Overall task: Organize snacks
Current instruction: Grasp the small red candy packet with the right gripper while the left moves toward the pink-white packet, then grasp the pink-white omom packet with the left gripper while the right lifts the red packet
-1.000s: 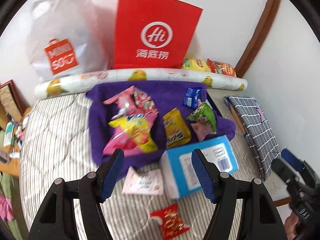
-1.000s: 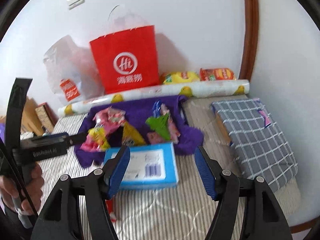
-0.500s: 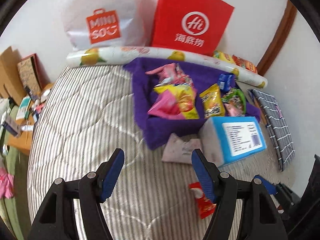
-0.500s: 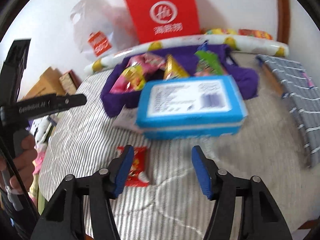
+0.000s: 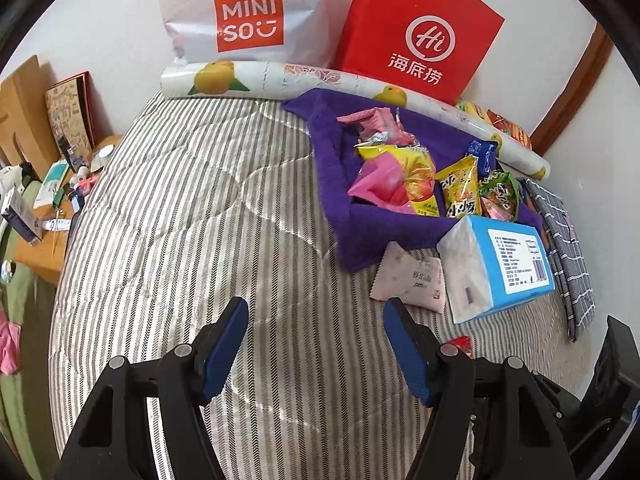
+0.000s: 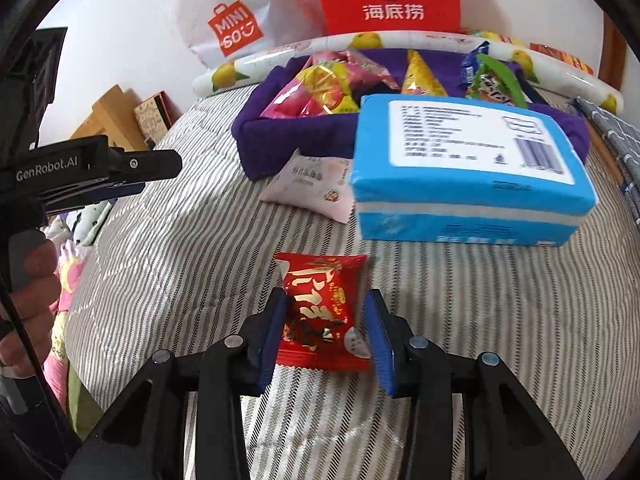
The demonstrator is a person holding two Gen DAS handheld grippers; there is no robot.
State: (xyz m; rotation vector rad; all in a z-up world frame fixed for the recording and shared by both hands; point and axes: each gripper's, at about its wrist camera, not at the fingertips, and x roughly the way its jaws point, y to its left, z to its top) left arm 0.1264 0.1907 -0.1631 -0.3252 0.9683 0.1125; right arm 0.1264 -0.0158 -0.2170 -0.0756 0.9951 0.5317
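A red snack packet (image 6: 324,276) lies flat on the striped mattress (image 6: 180,272). My right gripper (image 6: 325,300) is low over it with the packet between its jaws, which are closing; the pads sit at the packet's edges without squeezing it. In the left wrist view my left gripper (image 5: 316,308) hangs open over bare mattress, holding nothing. A purple cloth basket (image 5: 340,200) holds several bright snack bags. A pale pink packet (image 5: 412,276) and a blue tissue pack (image 5: 512,256) lie just in front of it.
A red paper bag (image 5: 416,32), a white Miniso bag (image 5: 248,12) and a lemon-print roll (image 5: 248,78) line the wall. A checked cloth (image 5: 568,248) lies at the right. A cluttered wooden table (image 5: 44,216) stands left of the bed. A hand (image 6: 28,280) holds the left gripper.
My right gripper has dropped toward the mattress and narrowed around the red packet. The left gripper has swung left and down, away from the blue pack, staying open.
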